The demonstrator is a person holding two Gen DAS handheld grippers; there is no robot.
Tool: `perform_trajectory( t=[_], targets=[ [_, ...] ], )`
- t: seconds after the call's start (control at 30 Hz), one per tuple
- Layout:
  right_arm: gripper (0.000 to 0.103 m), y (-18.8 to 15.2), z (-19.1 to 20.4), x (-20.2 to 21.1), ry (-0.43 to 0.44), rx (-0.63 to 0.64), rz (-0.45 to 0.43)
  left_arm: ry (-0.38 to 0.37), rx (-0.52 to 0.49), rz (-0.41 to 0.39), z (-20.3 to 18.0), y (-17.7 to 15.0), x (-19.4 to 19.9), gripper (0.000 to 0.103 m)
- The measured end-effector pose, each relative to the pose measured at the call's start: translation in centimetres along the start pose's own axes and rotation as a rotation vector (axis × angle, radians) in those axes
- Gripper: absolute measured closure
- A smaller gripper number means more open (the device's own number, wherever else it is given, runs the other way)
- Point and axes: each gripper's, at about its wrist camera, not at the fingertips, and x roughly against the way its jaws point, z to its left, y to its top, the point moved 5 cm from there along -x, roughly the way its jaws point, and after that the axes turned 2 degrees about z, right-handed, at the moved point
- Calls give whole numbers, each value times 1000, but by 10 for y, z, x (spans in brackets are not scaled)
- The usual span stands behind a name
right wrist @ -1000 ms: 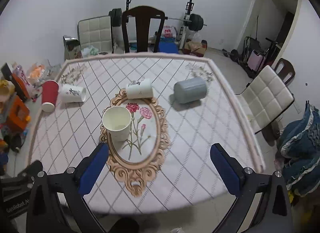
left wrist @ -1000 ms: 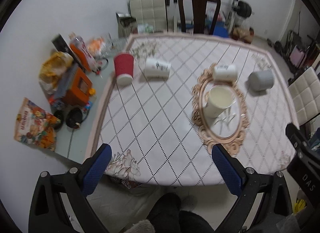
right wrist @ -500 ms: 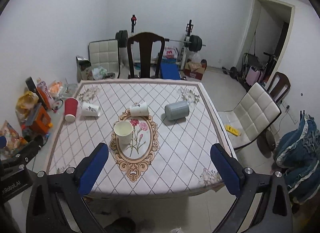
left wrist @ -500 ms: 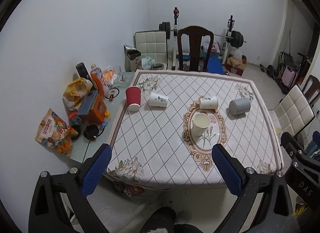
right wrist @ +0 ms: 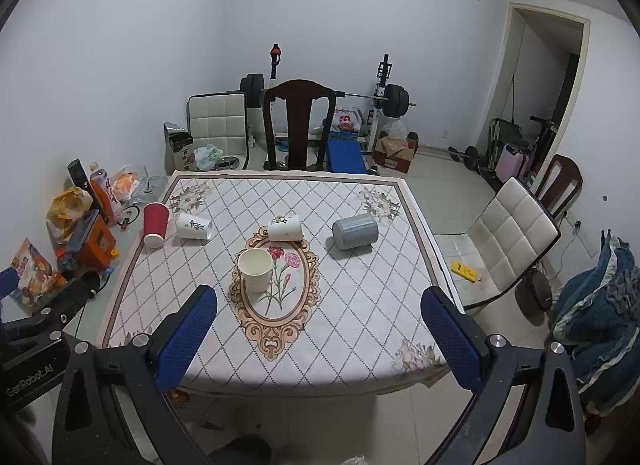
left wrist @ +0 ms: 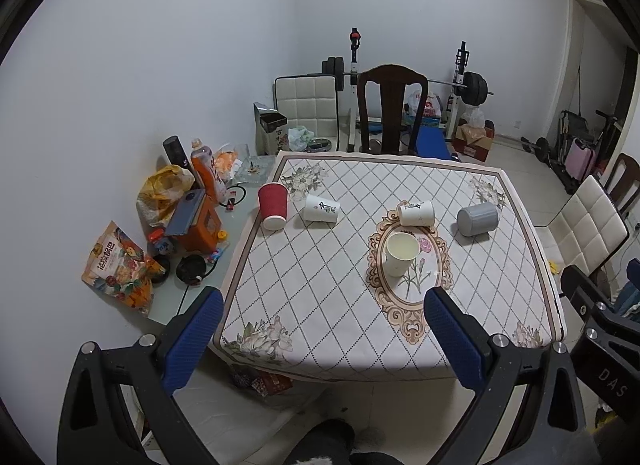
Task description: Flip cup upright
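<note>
A cream paper cup (left wrist: 401,259) (right wrist: 256,275) stands upright on the oval flower motif of the tablecloth. Behind it a white printed cup (left wrist: 416,212) (right wrist: 285,227) lies on its side. A grey cup (left wrist: 477,218) (right wrist: 355,231) lies on its side to the right. Another white printed cup (left wrist: 321,208) (right wrist: 194,226) lies on its side at the left, next to a red cup (left wrist: 273,206) (right wrist: 155,223) standing upside down. My left gripper (left wrist: 324,341) and right gripper (right wrist: 320,341) are open and empty, held back off the table's near edge.
Snack bags, bottles and an orange box (left wrist: 196,225) clutter the glass side table at the left. A dark wooden chair (right wrist: 299,125) stands behind the table, a white padded chair (right wrist: 508,241) at the right. Weight equipment stands by the far wall.
Both grippers have pulled back and up from the table, so the whole table now shows. The cups have not moved.
</note>
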Motion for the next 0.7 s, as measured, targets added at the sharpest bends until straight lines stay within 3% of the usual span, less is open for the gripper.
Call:
perform_trajectory(
  t=[0.7],
  targets=[
    [0, -7, 4, -9, 27, 12, 22, 20, 14, 2, 5, -3, 1, 0]
  ],
)
